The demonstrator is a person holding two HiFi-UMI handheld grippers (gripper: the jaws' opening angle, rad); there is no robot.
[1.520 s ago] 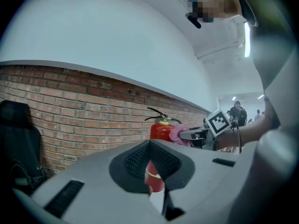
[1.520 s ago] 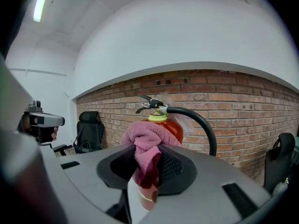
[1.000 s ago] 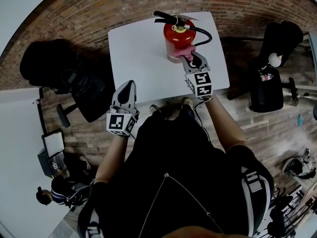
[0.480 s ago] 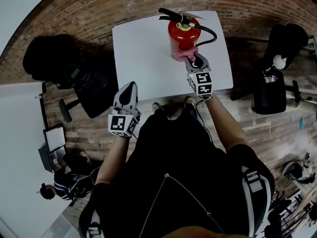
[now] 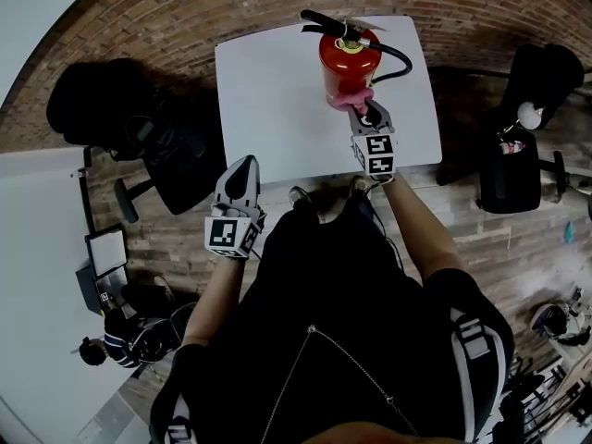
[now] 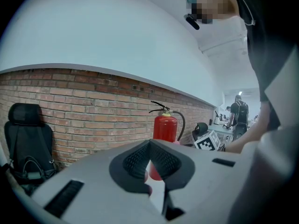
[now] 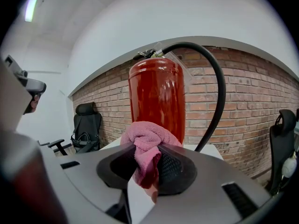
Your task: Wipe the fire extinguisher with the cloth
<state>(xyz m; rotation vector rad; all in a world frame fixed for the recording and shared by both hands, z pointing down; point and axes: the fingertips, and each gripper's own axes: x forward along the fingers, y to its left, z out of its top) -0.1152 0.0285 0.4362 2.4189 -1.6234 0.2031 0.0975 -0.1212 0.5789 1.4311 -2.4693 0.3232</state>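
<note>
The cloth point(image 7: 148, 141) is clamped in the right gripper point(image 7: 148, 167) and held against the extinguisher point(image 7: 156, 92), which stands upright on the table point(image 5: 268, 109) directly ahead of those jaws. The left gripper point(image 6: 149, 158) is closed on nothing, farther back.

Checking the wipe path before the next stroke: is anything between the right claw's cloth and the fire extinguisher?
Nothing visible stands between them. The right claw is shut on the pink cloth, which sits directly in front of the red fire extinguisher. The black hose arcs off to one side, clear of that path.
</note>
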